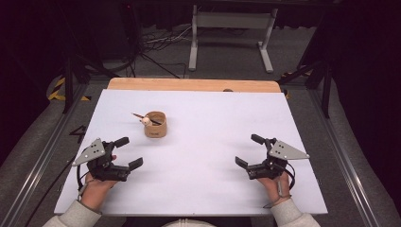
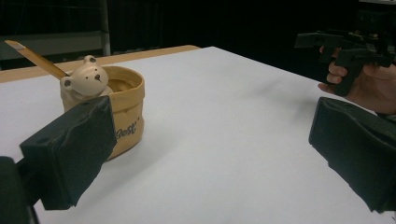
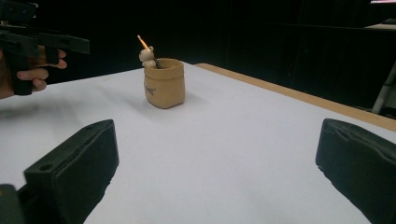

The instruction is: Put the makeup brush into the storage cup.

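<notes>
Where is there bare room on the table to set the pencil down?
Bare: the wide stretch between the left gripper and right gripper, and the right half beyond the cup. Only the cup, pencil leaning in it, takes space, left of centre.

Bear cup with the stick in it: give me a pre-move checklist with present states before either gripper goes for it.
1. Bear cup upright on the white table: ok.
2. Stick resting in cup, leaning over the rim: ok.
3. Left gripper open, holding nothing: ok.
4. Right gripper open, holding nothing: ok.
5. Path between grippers and cup free of other things: ok.
6. Cup's contents besides the stick: cannot tell.
</notes>
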`<state>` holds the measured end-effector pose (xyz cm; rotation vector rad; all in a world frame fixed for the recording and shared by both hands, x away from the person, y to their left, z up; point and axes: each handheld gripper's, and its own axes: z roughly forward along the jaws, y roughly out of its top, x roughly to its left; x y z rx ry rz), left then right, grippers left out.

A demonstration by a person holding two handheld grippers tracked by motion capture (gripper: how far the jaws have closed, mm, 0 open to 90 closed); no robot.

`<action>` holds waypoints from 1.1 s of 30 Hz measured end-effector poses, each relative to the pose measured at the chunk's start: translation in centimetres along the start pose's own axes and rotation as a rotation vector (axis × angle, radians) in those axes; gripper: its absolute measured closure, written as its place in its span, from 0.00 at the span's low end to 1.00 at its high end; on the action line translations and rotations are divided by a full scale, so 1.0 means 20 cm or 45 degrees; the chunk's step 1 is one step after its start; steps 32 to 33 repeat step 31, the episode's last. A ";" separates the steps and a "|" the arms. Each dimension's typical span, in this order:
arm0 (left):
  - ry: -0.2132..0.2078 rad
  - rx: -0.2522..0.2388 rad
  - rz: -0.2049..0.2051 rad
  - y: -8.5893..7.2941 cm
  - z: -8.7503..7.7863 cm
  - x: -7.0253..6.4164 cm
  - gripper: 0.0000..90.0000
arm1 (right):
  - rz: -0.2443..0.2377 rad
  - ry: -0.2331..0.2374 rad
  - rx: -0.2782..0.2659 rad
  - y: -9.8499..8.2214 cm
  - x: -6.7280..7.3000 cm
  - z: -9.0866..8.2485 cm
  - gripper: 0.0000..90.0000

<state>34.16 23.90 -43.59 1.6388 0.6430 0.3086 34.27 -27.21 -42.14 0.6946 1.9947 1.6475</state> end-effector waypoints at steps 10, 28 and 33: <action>0.023 -0.002 0.041 -0.07 -0.02 0.00 0.02 | -0.008 -0.020 -0.007 -0.04 -0.01 -0.01 0.00; 0.066 -0.011 0.007 -0.12 -0.03 0.06 0.02 | -0.017 -0.050 0.016 -0.08 -0.01 0.00 0.00; 0.061 -0.013 0.009 -0.12 -0.03 0.06 0.02 | -0.008 -0.046 0.020 -0.08 -0.01 0.00 0.00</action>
